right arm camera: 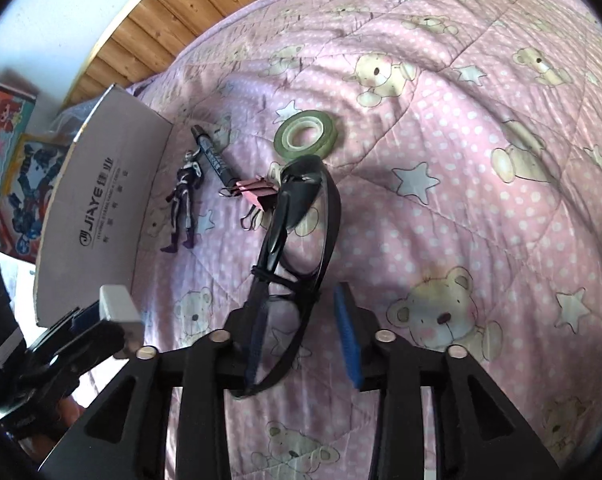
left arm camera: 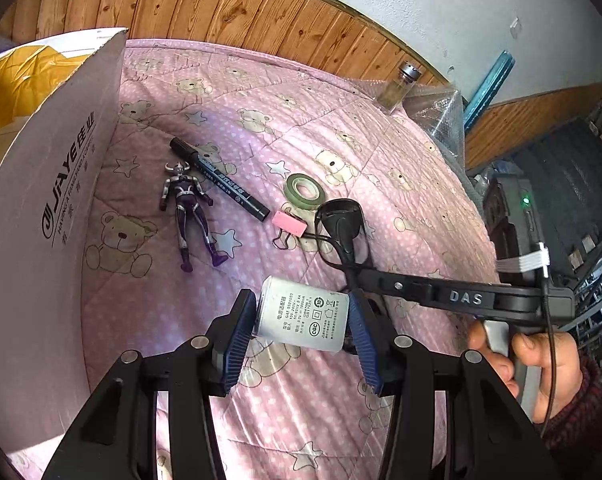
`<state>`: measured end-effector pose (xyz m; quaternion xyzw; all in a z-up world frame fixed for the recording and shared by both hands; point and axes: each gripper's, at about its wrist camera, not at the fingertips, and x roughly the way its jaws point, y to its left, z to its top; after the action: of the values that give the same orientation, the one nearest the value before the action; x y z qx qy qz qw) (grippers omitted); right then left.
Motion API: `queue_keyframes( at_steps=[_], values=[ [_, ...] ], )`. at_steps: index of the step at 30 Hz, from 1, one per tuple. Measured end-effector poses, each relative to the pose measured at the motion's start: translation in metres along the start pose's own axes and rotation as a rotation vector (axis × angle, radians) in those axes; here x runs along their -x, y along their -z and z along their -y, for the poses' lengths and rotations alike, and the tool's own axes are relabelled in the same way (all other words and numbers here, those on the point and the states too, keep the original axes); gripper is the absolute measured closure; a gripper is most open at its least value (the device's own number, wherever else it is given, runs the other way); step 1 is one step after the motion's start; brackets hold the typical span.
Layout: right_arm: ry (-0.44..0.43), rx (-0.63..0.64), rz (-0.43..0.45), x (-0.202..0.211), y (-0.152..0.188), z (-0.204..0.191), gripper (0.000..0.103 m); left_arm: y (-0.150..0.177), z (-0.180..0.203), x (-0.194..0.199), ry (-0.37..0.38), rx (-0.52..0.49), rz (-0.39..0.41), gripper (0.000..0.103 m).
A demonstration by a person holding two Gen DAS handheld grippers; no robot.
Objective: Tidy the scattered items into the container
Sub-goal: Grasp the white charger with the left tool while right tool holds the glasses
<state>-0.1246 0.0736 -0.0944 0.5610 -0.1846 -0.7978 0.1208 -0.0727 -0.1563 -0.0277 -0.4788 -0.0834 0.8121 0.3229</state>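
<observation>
The left tool (left arm camera: 301, 320) holds a white adapter (left arm camera: 303, 318) between its blue pads, lifted above the pink bear-print quilt (left arm camera: 341, 128) on the bed. The right tool (right arm camera: 301, 332) carries black glasses (right arm camera: 301, 240); the frame lies against its left pad, while the right pad (right arm camera: 347, 336) stands apart from it, so I cannot tell how firmly the glasses are pinched. A hand (left arm camera: 533, 364) in a dark red sleeve grips the right tool's handle.

The box (left arm camera: 53, 208), white cardboard with "JiAYE" printed on its side, stands at the quilt's left edge, its flap upright. Just beside the box lies a purple and silver figure (left arm camera: 189, 216) on its back, head pointing away. Touching the figure's far shoulder, a black marker (left arm camera: 219, 180) lies diagonally. Farther from the box, near the marker's tip, sits a pink binder clip (left arm camera: 288, 224), its wire handles resting on the quilt. Beyond the clip, a roll of green tape (left arm camera: 304, 191) lies flat. Well away from the box, at the far corner of the quilt, a glass jar (left arm camera: 399, 88) with a metal cap stands upright.
</observation>
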Motion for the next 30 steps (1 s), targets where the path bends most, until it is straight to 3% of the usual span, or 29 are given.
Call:
queue_keyframes(
  at_steps=[5, 8, 10, 12, 14, 16, 17, 23, 24, 28, 30],
  values=[
    [-0.015, -0.013, 0.015, -0.012, -0.011, -0.012, 0.05, 0.008, -0.001, 0.014, -0.013, 0.019, 0.022, 0.054],
    [-0.135, -0.173, 0.021, -0.008, -0.011, 0.0, 0.05, 0.003, -0.004, 0.028, -0.018, 0.021, 0.055, 0.054],
    [-0.185, -0.297, 0.016, -0.011, -0.009, 0.008, 0.044, 0.0, -0.006, 0.035, -0.019, 0.025, 0.074, 0.054],
    [-0.184, -0.338, -0.014, -0.02, -0.009, 0.001, 0.04, -0.001, -0.008, 0.04, -0.017, 0.032, 0.084, 0.054],
    [-0.107, -0.306, -0.006, -0.026, -0.012, -0.015, 0.037, 0.001, -0.011, 0.041, -0.014, 0.042, 0.086, 0.054],
    [-0.007, -0.223, -0.003, -0.03, -0.017, -0.033, 0.043, 0.003, -0.014, 0.04, -0.01, 0.055, 0.078, 0.054],
    [0.022, -0.186, 0.009, -0.031, -0.019, -0.038, 0.058, 0.004, -0.014, 0.04, -0.009, 0.058, 0.075, 0.054],
    [0.034, -0.169, 0.067, -0.006, -0.004, -0.03, 0.069, -0.001, -0.011, 0.055, 0.016, 0.045, 0.112, 0.054],
    [0.032, -0.171, 0.077, 0.001, 0.0, -0.028, 0.098, -0.002, -0.012, 0.057, 0.02, 0.047, 0.117, 0.054],
    [0.041, -0.136, 0.099, 0.023, 0.01, -0.03, 0.099, -0.003, -0.015, 0.059, 0.035, 0.063, 0.123, 0.054],
    [0.045, -0.12, 0.082, 0.018, 0.01, -0.036, 0.094, -0.001, -0.016, 0.059, 0.038, 0.068, 0.122, 0.054]
  ],
)
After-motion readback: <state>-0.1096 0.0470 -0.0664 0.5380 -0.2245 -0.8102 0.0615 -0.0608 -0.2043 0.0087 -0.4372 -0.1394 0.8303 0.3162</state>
